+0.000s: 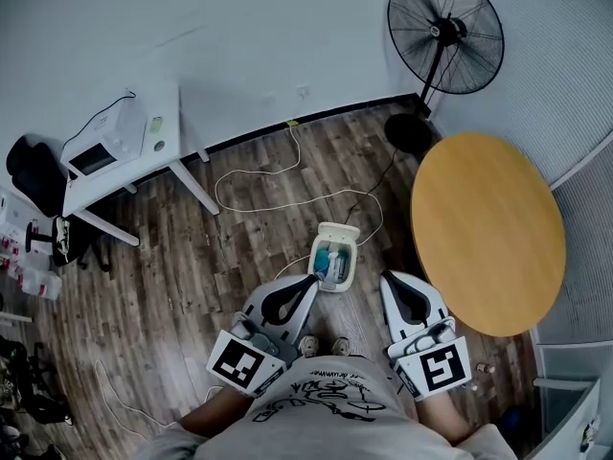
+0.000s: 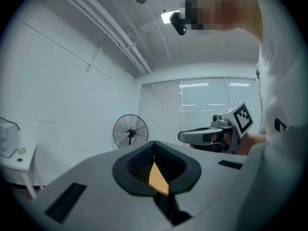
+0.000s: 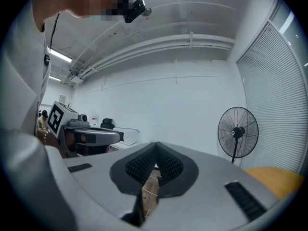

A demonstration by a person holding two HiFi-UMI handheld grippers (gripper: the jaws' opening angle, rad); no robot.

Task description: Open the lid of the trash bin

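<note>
Head view shows the trash bin (image 1: 333, 257) on the floor (image 1: 239, 266) at twelve o'clock, between the left gripper (image 1: 310, 282) and right gripper (image 1: 387, 278), both closed and empty above it; a clumsy downward poke could topple the bin.

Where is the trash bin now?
In the head view the trash bin stands on the floor at centre, just beyond the left gripper, left of the round table.

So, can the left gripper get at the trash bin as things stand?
Probably yes. The trash bin stands on the floor just ahead of the left gripper, with nothing between them; the gripper points level, so it would have to come down.
</note>
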